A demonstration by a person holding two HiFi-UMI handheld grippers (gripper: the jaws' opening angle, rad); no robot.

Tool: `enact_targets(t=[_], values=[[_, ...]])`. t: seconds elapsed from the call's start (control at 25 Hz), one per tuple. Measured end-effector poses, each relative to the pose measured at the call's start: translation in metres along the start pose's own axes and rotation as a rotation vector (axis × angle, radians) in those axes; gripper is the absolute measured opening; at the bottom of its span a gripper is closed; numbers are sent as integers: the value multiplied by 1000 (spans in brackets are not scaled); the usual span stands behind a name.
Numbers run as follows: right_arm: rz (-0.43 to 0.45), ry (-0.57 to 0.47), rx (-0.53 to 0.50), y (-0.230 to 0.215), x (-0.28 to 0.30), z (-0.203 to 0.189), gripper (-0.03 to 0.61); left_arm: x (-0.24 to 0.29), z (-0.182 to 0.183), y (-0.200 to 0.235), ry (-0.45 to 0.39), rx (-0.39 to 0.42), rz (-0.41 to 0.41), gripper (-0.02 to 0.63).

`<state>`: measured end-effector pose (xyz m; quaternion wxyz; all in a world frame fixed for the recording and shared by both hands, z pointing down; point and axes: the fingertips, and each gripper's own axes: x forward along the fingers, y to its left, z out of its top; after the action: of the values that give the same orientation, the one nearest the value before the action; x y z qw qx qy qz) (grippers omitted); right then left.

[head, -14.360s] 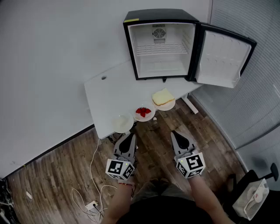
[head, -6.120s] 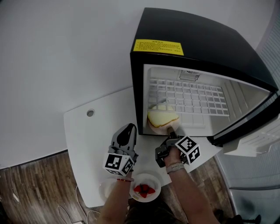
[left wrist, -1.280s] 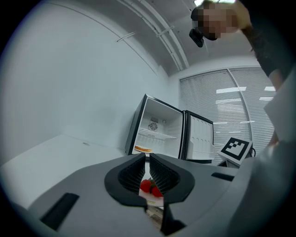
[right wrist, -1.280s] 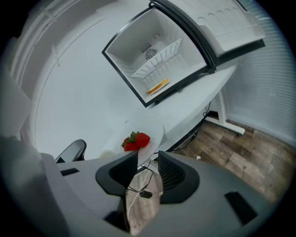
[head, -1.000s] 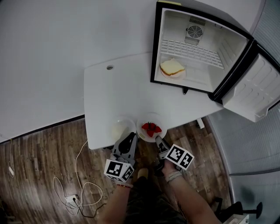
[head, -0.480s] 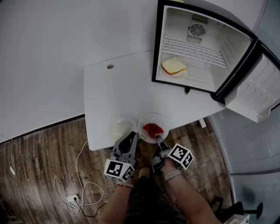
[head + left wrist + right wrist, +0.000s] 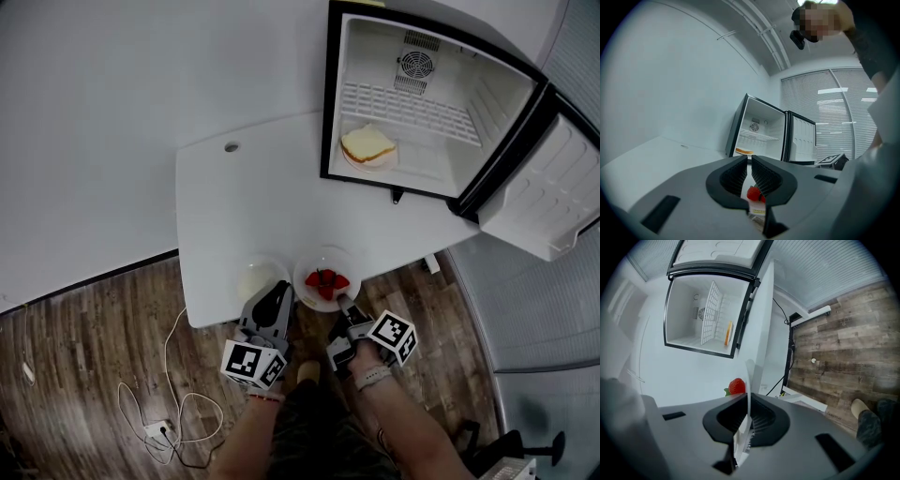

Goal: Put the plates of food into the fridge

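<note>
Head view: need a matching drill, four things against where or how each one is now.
Things:
1. sandwich plate
2. strawberry plate
3. pale plate
4. fridge door

States:
A. swung open
B. on the table, in front of the left gripper
C. inside the fridge
D. rim held by the right gripper

Pairs: 1-C, 2-D, 3-B, 4-A.

The right gripper's jaws have just been closing, with that rim between them.

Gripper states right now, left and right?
Left gripper: jaws slightly apart, nothing between them.
Right gripper: jaws just closed, clamped on the rim of the strawberry plate.
</note>
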<state>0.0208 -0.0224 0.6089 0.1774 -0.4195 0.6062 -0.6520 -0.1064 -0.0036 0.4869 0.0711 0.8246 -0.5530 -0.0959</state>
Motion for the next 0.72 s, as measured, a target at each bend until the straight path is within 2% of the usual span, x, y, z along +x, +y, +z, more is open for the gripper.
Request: enact_targets(t=[0.36,0.72], values=[[12,-55,54,11,-7,24,14,23,10,-10,5,3,-34,15],[0,-148,95,21,-18,70,14,61,25,-24,-6,2,-91,15]])
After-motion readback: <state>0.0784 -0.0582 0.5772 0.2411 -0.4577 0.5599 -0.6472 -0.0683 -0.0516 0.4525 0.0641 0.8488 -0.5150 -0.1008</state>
